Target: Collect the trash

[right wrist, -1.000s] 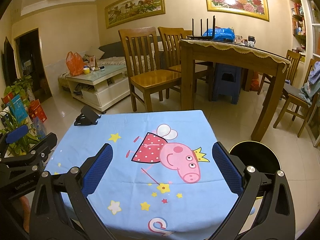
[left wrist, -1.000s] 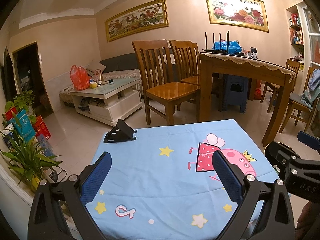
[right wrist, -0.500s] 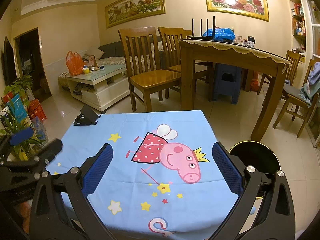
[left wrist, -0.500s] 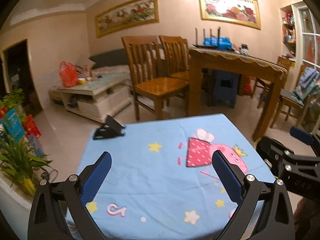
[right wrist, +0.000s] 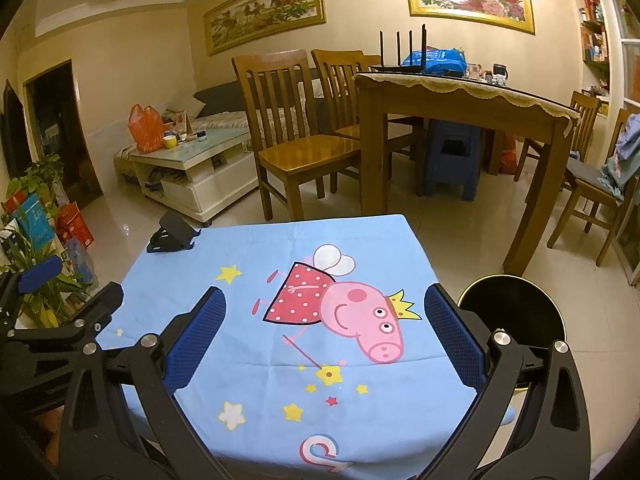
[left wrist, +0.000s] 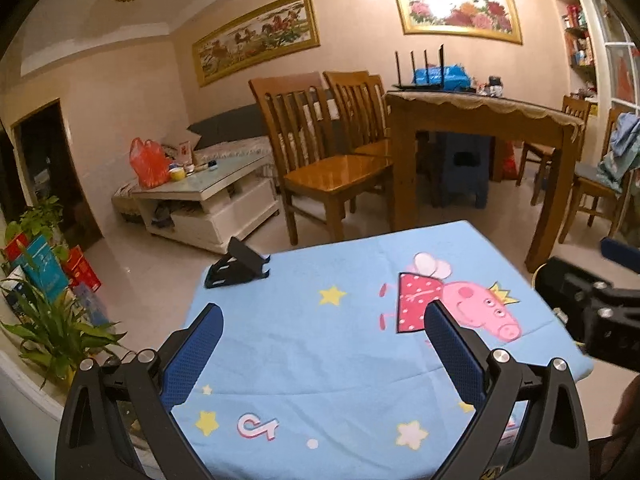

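My left gripper [left wrist: 322, 332] is open and empty, held above the near part of a small table with a blue cartoon-pig cloth [left wrist: 328, 344]. My right gripper [right wrist: 322, 320] is open and empty over the same cloth [right wrist: 280, 264]. A round black bin [right wrist: 516, 312] with a gold rim stands on the floor to the right of the table, by my right gripper's right finger. No trash shows on the cloth. The right gripper's body shows at the right edge of the left wrist view [left wrist: 596, 312], and the left gripper's body shows at the left edge of the right wrist view [right wrist: 60, 328].
A black phone stand [left wrist: 236, 268] sits at the cloth's far left corner. Wooden chairs [left wrist: 320, 152] and a dining table [left wrist: 480, 120] stand beyond. A white coffee table [left wrist: 204, 200] with an orange bag [left wrist: 148, 162] is at far left. Potted plants [left wrist: 48, 320] stand left.
The left gripper's view swung left and back and tilted up a little. The right gripper held nearly still. Both grippers stayed open and empty.
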